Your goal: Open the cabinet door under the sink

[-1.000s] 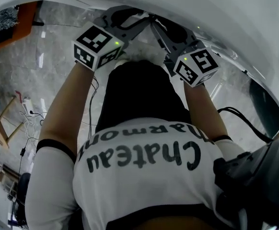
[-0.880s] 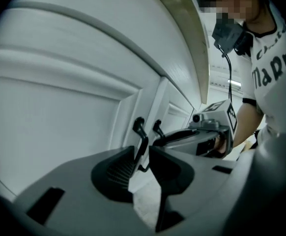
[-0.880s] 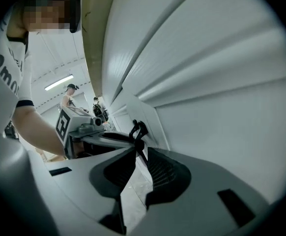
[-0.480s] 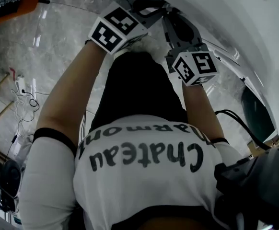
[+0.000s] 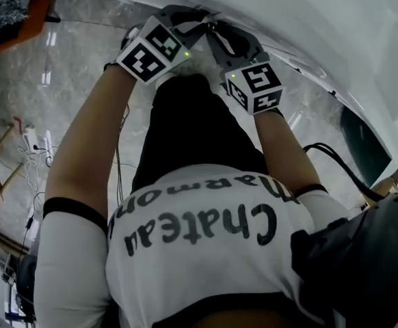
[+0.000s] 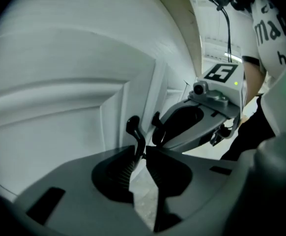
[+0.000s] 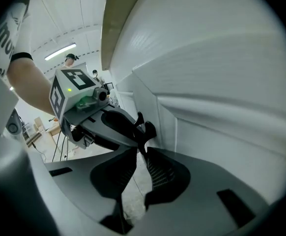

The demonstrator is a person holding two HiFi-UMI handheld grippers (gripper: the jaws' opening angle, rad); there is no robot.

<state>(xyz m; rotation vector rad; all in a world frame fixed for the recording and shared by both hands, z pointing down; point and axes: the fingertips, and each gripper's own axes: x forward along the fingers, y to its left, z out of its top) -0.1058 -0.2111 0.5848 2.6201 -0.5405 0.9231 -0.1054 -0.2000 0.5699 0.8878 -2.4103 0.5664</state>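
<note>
The left gripper point(image 6: 142, 150) is closing its jaws on the left handle point(image 6: 133, 128); the right gripper point(image 7: 141, 149) clamps the right handle point(image 7: 149, 130). Pull both evenly outward.

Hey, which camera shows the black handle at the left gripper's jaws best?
Left gripper view: the left handle stands clear against the white door, its stem between the left gripper's closing jaws. The right gripper view shows only a sliver by the left gripper; the head view hides it.

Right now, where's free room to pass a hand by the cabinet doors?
Crowded in the middle: the left gripper, jaws closing on the left handle, is close beside the right gripper on the right handle. Free: door panels outboard of each, and the marble floor.
</note>
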